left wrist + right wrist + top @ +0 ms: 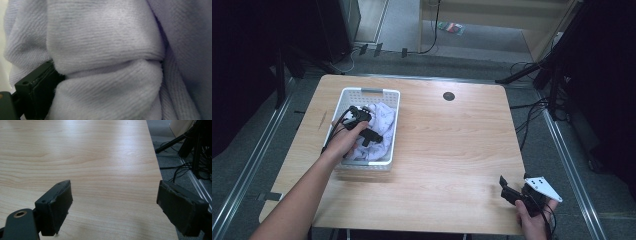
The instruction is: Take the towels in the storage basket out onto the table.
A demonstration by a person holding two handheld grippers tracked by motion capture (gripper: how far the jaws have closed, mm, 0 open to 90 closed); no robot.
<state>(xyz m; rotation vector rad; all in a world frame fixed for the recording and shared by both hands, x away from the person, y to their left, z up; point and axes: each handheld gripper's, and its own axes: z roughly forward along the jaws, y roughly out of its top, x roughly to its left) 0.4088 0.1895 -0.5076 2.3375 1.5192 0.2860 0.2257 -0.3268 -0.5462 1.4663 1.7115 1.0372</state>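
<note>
A white slotted basket (371, 91) stands on the left half of the wooden table (452, 145) and holds a pale lilac cloth (384, 117). My left gripper (371, 136) reaches down into the basket and is buried in that cloth. In the left gripper view the knitted lilac cloth (105, 37) bulges in a pinched fold against one black finger (37, 87); the other jaw is hidden by fabric. My right gripper (507, 187) hovers over the table's front right corner. Its jaws stand wide apart with nothing between them (115, 202), above bare wood (75, 150).
A dark round cable hole (449, 96) sits in the tabletop near the far edge. The table's right edge runs close to my right gripper, with black stand legs and cables (185, 147) on the grey floor beyond. A metal floor rail (572, 165) runs along the right.
</note>
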